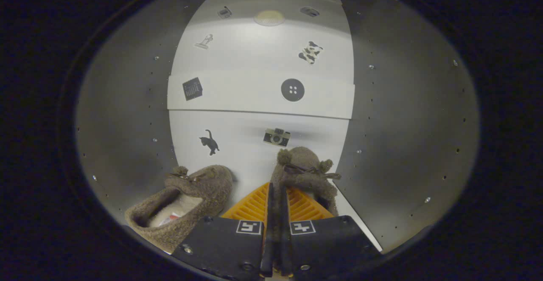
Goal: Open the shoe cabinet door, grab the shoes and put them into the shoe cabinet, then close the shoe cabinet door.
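I look into the open shoe cabinet, with white inner panels and grey side walls. A fuzzy brown slipper with a small bow lies on the cabinet floor to the left of my fingers, its opening toward me. A second matching slipper is held up just ahead, its thin side edge running between my two fingers. My gripper is shut on that slipper's edge, inside the cabinet.
The white back panel carries stickers: a black cat, a camera, a button, a calendar. A white shelf edge crosses above the slippers. Grey side walls with rows of small holes stand close on both sides.
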Motion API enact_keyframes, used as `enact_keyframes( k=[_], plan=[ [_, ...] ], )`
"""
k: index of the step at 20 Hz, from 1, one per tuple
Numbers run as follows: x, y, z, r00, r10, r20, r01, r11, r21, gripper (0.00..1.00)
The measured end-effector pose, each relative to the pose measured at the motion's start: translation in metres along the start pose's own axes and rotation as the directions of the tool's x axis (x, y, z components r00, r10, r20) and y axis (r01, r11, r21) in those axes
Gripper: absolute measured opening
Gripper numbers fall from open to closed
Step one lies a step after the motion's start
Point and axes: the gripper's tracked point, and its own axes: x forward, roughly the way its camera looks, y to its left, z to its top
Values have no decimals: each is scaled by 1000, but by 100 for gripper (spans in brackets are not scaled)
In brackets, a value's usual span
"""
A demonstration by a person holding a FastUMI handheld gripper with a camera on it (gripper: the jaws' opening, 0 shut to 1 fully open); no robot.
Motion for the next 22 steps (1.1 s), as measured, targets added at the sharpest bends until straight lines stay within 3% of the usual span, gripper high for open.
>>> enact_keyframes(
  k=[2,4,12,16,19,22],
  plan=[
    [-3,8,-5,999,34,-32,-34,999,18,12],
    [-14,13,-4,998,58,-38,-57,998,24,21],
    [-107,25,16,994,105,21,-103,993,-59,84],
    [-190,21,33,987,122,103,-114,990,-88,85],
    [-265,10,44,981,124,149,-108,988,-114,100],
    [-339,-10,53,975,109,196,-83,987,-134,100]
  ],
)
